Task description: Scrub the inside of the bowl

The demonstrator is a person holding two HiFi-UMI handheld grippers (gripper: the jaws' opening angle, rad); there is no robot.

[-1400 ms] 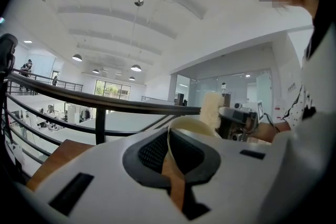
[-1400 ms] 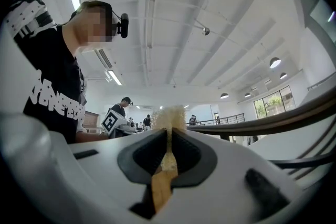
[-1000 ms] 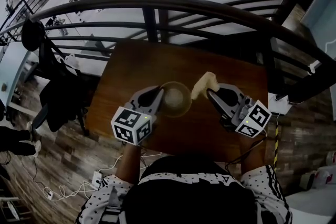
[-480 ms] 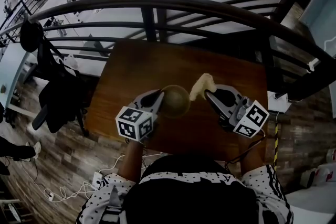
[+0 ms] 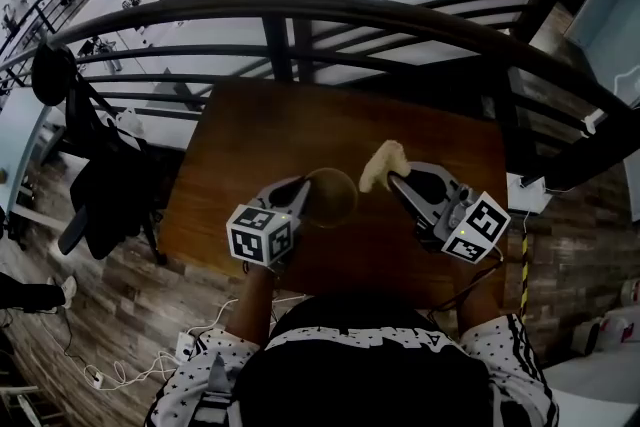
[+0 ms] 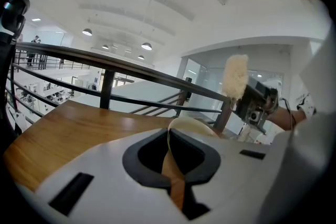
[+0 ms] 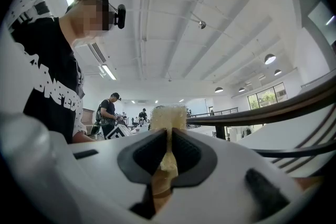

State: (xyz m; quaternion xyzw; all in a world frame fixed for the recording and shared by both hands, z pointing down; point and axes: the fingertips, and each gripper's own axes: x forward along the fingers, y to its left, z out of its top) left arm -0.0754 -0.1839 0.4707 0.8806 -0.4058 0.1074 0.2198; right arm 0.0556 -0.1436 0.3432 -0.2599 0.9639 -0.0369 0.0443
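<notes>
Left claw (image 5: 303,198) clamped on bowl (image 5: 335,197) rim. Right claw (image 5: 397,178) clamped on sponge (image 5: 381,164), just beside bowl. Railing (image 5: 300,7) behind surface (image 5: 280,130).

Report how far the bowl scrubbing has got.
Done: the left gripper grips the bowl by its rim, and the right gripper grips the sponge. In hand: the sponge is held beside the bowl, not in it. Left: getting the sponge inside and scrubbing.

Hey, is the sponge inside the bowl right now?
No, the sponge is clamped in the right gripper, off to the side of the bowl and outside its rim.
</notes>
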